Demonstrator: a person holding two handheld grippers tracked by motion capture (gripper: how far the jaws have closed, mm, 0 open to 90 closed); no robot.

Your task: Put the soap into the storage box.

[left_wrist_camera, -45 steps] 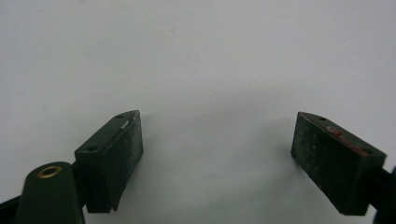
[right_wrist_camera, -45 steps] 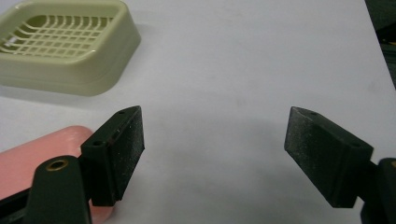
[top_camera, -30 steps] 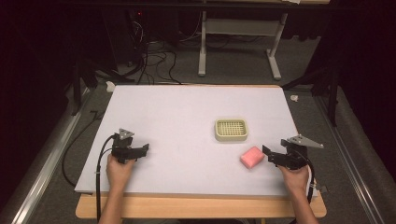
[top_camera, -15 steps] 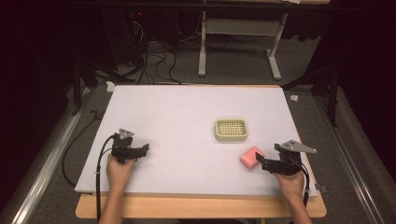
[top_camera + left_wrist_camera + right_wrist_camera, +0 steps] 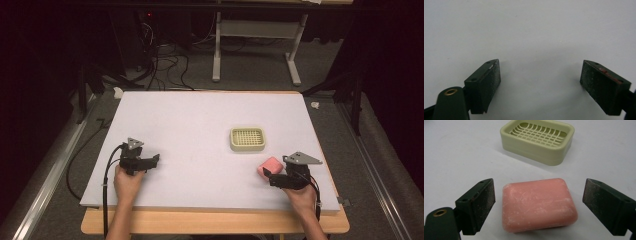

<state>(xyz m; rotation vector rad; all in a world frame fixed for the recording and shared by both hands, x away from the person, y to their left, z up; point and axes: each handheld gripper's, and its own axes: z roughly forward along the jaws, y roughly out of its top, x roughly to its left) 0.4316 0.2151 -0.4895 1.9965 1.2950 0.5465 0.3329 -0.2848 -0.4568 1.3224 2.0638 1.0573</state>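
Observation:
A pink bar of soap (image 5: pixel 270 165) (image 5: pixel 537 203) lies flat on the white table top (image 5: pixel 200 130) at the front right. Just behind it stands a pale green soap dish (image 5: pixel 247 138) (image 5: pixel 537 140) with a grid bottom, nothing in it. My right gripper (image 5: pixel 266 173) (image 5: pixel 537 206) is open, its jaws on either side of the soap without touching it. At the front left my left gripper (image 5: pixel 156 160) (image 5: pixel 540 81) is open over bare table, with nothing between its jaws.
The table's wooden front edge (image 5: pixel 215 222) runs below both hands. Behind the table stand a white metal frame (image 5: pixel 255 45) and cables (image 5: pixel 160 65) on the floor. A cable (image 5: pixel 106 185) trails from the left gripper over the front edge.
My right gripper has moved forward and left, down toward the table, so its open jaws now stand around the pink soap. The left gripper has stayed put.

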